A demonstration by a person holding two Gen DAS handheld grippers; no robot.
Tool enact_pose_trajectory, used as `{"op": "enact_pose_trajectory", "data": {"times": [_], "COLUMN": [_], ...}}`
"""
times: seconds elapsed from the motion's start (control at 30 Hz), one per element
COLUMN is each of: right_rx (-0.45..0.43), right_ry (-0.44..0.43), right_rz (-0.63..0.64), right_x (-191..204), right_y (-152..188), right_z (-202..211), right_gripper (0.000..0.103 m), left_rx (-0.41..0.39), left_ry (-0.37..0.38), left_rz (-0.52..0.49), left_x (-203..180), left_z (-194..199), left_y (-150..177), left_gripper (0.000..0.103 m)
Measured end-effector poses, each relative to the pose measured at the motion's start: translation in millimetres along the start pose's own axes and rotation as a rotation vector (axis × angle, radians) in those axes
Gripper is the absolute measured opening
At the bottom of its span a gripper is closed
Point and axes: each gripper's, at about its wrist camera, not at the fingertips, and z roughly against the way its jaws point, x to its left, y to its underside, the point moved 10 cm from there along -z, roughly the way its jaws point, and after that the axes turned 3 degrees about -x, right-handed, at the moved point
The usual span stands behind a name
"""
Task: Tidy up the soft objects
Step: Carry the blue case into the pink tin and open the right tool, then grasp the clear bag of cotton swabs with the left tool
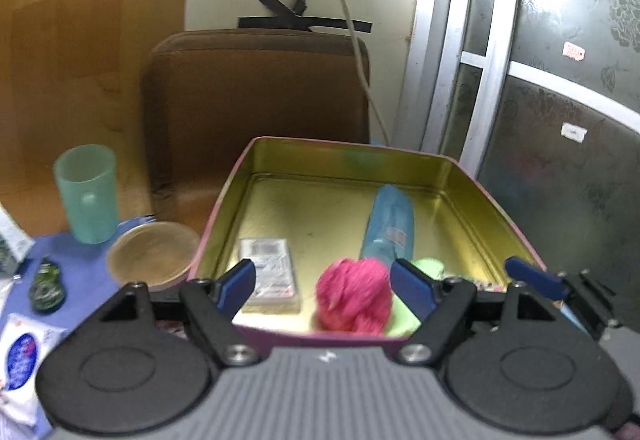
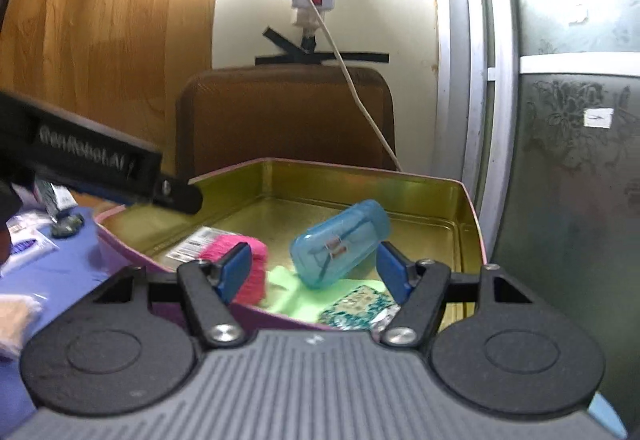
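A pink-sided tin (image 1: pixel 340 145) with a gold inside stands open in front of both grippers. A fluffy pink ball (image 1: pixel 354 298) lies at its near edge, between the fingers of my left gripper (image 1: pixel 326 284). That gripper is open and neither pad presses on the ball. In the tin are also a blue translucent case (image 1: pixel 388 228), a white barcoded packet (image 1: pixel 272 272) and a green cloth (image 1: pixel 430 268). My right gripper (image 2: pixel 316 272) is open over the tin's (image 2: pixel 360 170) near corner. The blue case (image 2: pixel 340 244) lies tilted beyond its fingers, untouched. The pink ball (image 2: pixel 256 260) shows behind its left finger.
A green cup (image 1: pixel 86 192), a round brown bowl (image 1: pixel 152 252), a small green bottle (image 1: pixel 46 284) and a tissue pack (image 1: pixel 24 356) sit on the blue cloth to the left. A brown chair back (image 1: pixel 256 100) stands behind the tin, and a glass door (image 1: pixel 560 120) is to the right.
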Motion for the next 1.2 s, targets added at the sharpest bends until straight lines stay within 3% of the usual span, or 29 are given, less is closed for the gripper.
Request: {"op": "enact_pose_trajectory", "data": {"times": [0.37,0.47,0.57,0.93,1.2], "right_rx": [-0.016,-0.001,0.012,0.040,0.061], "right_ry": [-0.037,-0.048,-0.051,-0.062,-0.085], "right_rz": [-0.125,-0.137,-0.155,-0.226,-0.207], "right_x": [41.9,51.8,58.5,70.5,87.9], "right_y": [3.8,6.7,9.9,13.5,17.9], "right_z": [50.8,53.7,56.9,64.1,64.4], "right_gripper": [0.072,0.072,0.072,0.074,0.074], "left_rx": [0.038,0.042,0.038,0.022,0.020], "left_ry": [-0.054,-0.070,-0.080,-0.123,-0.141], "left_rz": [0.006,0.008,0.018,0.015,0.036], "left_x": [32.0,41.0,48.9,69.2,86.2], "left_z": [56.6,65.2,72.9,88.3,95.4], "left_y": [40.2,48.1,54.0,67.4,74.6], "left_gripper": [0.077,0.078,0.086,0.089,0.089]}}
